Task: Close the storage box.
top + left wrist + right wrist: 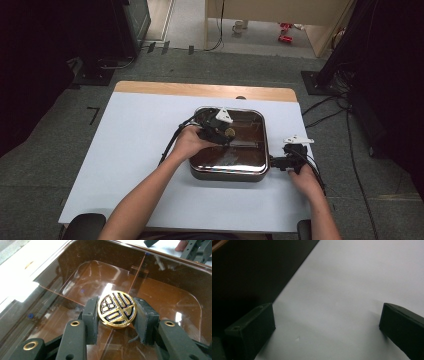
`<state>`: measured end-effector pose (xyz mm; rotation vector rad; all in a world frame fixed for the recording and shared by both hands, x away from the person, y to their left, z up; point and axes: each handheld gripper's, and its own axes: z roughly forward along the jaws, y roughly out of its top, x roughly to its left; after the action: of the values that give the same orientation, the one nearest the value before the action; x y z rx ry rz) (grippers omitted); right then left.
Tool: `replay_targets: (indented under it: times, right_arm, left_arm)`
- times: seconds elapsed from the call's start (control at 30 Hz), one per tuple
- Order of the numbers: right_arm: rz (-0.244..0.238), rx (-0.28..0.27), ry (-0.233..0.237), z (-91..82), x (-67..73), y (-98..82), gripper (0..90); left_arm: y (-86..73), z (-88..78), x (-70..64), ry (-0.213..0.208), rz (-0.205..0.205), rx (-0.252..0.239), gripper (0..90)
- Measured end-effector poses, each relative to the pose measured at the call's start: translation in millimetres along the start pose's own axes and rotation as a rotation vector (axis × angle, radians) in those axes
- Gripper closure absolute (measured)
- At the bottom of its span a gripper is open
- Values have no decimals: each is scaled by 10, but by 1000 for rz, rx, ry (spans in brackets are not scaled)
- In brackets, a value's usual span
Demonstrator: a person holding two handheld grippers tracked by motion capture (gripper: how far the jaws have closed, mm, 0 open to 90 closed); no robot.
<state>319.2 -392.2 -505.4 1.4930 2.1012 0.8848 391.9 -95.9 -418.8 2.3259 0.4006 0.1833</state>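
Item: square glass lid [235,150] resting on a pan [227,175] mid-table, its gold knob [117,309] clamped by the left gripper [117,322], right gripper [327,322] wide and empty beside it; risk: smooth knob slipping, lid dropping.

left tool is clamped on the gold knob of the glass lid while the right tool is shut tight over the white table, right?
Not quite. The left tool is clamped on the gold knob of the glass lid, but the right tool is open: the right gripper view shows its jaws standing wide apart over the white table.
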Motion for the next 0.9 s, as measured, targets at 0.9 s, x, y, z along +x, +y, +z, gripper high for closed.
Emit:
replay_targets:
  times: [0.9]
  right_arm:
    - [0, 0, 0, -1, 1, 0, 0]
  left_arm:
    - [15, -245, 90, -50, -131, -57, 387]
